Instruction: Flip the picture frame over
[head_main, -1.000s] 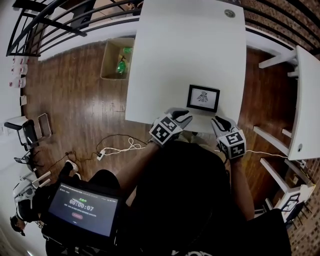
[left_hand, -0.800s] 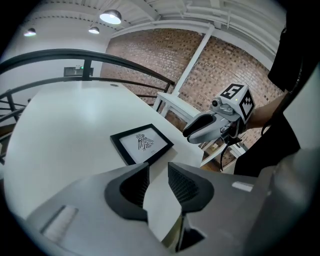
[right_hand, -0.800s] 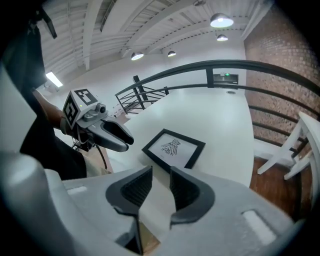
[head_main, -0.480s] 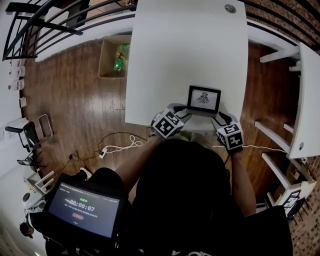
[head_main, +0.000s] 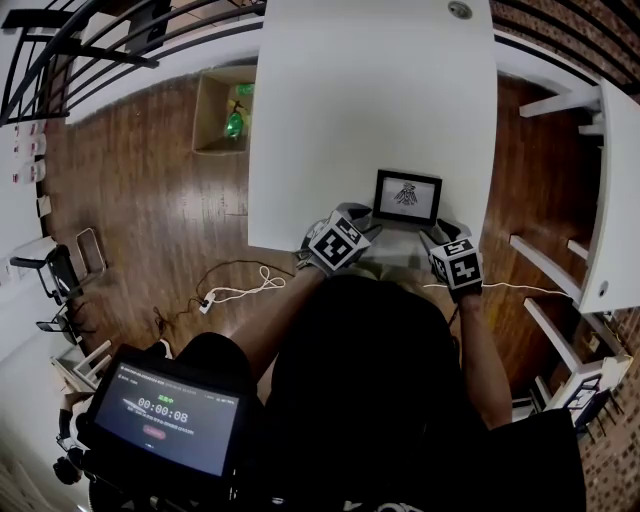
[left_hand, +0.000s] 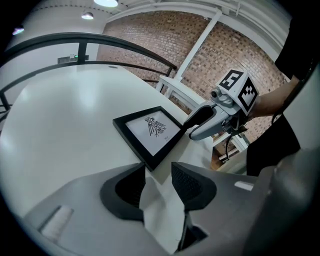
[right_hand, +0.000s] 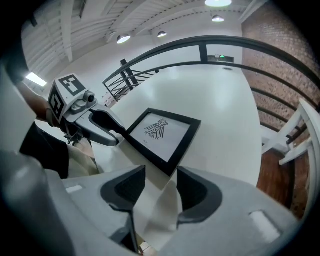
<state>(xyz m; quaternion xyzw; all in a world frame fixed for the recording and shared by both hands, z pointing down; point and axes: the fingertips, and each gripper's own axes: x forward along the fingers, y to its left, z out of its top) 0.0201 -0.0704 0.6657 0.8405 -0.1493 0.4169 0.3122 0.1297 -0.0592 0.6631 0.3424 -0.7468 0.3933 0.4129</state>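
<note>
Left hand-held gripper (head_main: 358, 220) and right hand-held gripper (head_main: 437, 236), jaws just opened and empty, are held at near corners of frame (head_main: 406, 196) on bench (head_main: 370, 90).

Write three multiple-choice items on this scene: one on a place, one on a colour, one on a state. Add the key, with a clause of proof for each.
1. Where on the white table does the picture frame lie?
A. at the far end
B. close to the near edge
C. in the far left corner

2. The frame's border is:
A. white
B. black
C. red

3. The frame is:
A. flat, picture side up
B. flat, back side up
C. propped upright

Key:
1 B, as the head view shows it just inside the near edge.
2 B, as a black border surrounds the white sheet.
3 A, as the drawing faces up in every view.
</note>
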